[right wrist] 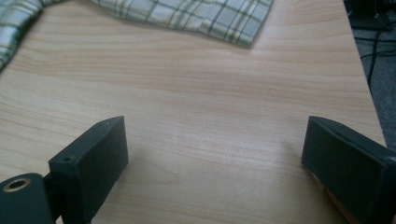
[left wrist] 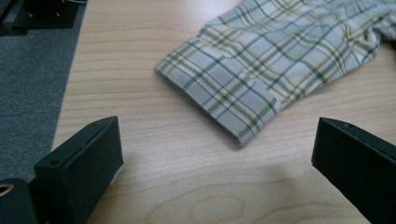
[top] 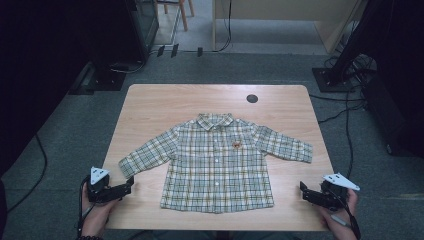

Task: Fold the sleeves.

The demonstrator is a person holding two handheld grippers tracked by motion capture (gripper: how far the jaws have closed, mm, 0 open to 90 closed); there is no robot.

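High view is showing a light, limp plaid shirt lying flat; cuffs look easiest to pinch, both grippers' jaws standing wide, empty

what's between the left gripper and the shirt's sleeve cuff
Nothing: bare table separates the open left gripper from the shirt cuff, seen in the left gripper view.

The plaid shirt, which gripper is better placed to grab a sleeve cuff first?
Probably left. The left gripper has its open jaws aimed at the nearer cuff of the plaid shirt. The right gripper faces bare table, its cuff farther off.
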